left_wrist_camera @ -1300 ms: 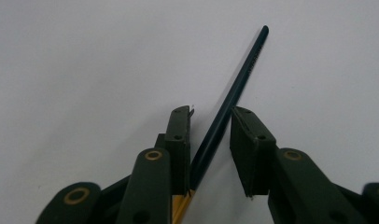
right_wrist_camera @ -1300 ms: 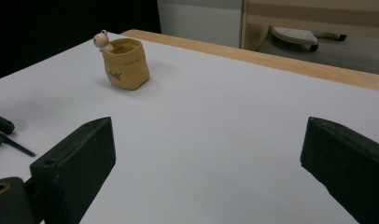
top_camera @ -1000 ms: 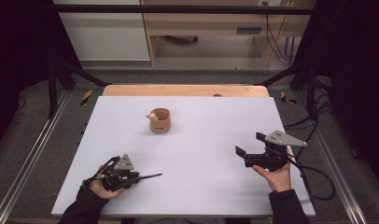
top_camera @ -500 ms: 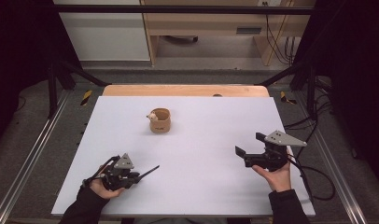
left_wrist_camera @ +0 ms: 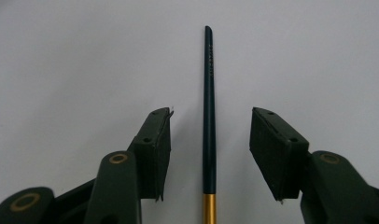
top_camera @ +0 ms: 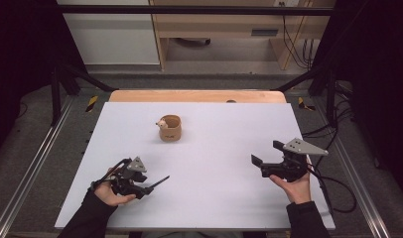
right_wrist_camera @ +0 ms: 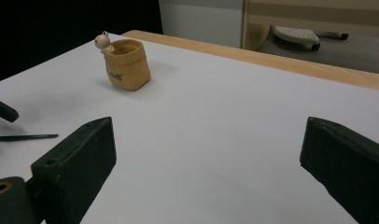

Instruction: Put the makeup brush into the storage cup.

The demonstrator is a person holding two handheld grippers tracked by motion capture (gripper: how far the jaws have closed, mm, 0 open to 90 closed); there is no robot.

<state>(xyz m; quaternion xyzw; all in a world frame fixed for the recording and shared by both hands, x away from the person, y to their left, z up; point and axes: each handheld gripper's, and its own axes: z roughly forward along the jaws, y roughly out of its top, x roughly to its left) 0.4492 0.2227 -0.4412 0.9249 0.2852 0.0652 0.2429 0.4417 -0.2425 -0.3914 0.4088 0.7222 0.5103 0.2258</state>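
Note:
A thin dark brush (left_wrist_camera: 208, 116) with a gold band lies lengthwise between the jaws of my left gripper (left_wrist_camera: 211, 112), with white table showing on both sides of it. Those jaws have just been opening and neither pad touches the brush. In the high view the left gripper (top_camera: 149, 186) sits near the front left of the table, and the brush (top_camera: 157, 182) points right and slightly away. My right gripper (top_camera: 266, 153) hovers at the front right, open with nothing between its jaws (right_wrist_camera: 208, 126). The brush (right_wrist_camera: 26, 137) also appears at the left edge of the right gripper view.
A small tan sack-shaped cup (top_camera: 169, 128) with a little figure on its rim stands at mid-table, towards the back (right_wrist_camera: 127, 65). The white table top (top_camera: 219, 124) ends in a wooden strip (top_camera: 197, 95) at the back. Metal rails and cables run beside the table.
The left gripper's jaws have spread apart and let go of the brush, whose free end has swung a little towards the far side. The right gripper has not moved.

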